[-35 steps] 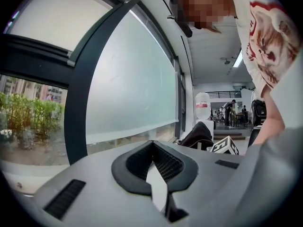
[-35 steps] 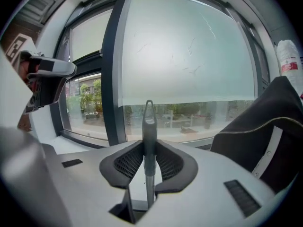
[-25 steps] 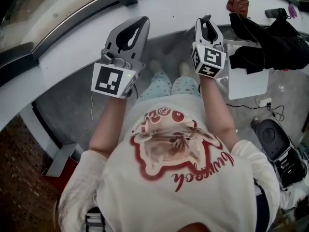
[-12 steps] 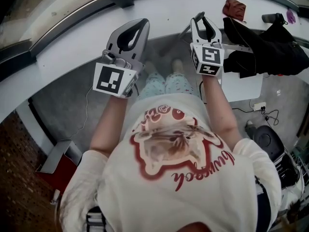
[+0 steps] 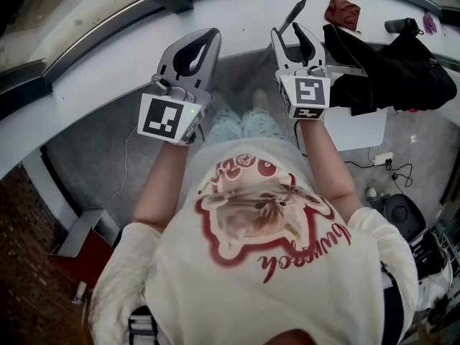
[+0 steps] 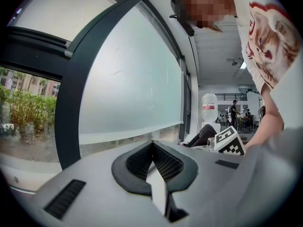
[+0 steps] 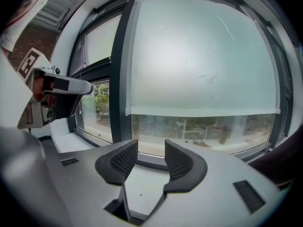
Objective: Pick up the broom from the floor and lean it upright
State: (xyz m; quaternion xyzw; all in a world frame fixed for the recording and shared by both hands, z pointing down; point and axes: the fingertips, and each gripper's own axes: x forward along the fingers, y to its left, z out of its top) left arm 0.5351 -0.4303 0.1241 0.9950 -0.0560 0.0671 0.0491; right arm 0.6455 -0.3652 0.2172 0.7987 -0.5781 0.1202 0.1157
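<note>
Overhead, the dark broom handle (image 5: 296, 9) slants against the white sill (image 5: 108, 63), just past the right gripper (image 5: 290, 33). In the left gripper (image 6: 151, 143) view, the fingers (image 6: 163, 162) are pressed together, empty. In the right gripper view, the fingers are opening, with nothing between them.

Above my right claw (image 5: 289, 31), whose jaws are opening with nothing between them, only the top of a dark slim rod (image 5: 296, 10) shows against the white sill (image 5: 237, 13); its lower part runs behind the claw, so I cannot tell whether it is the broom; the person's legs (image 5: 241, 124) are mostly hidden under the torso; a black heap (image 5: 392, 67) covers much of the table (image 5: 359, 131); a dark case (image 5: 424, 236) is cut by the right edge; distant figures (image 6: 233, 112) are too small to make out.
</note>
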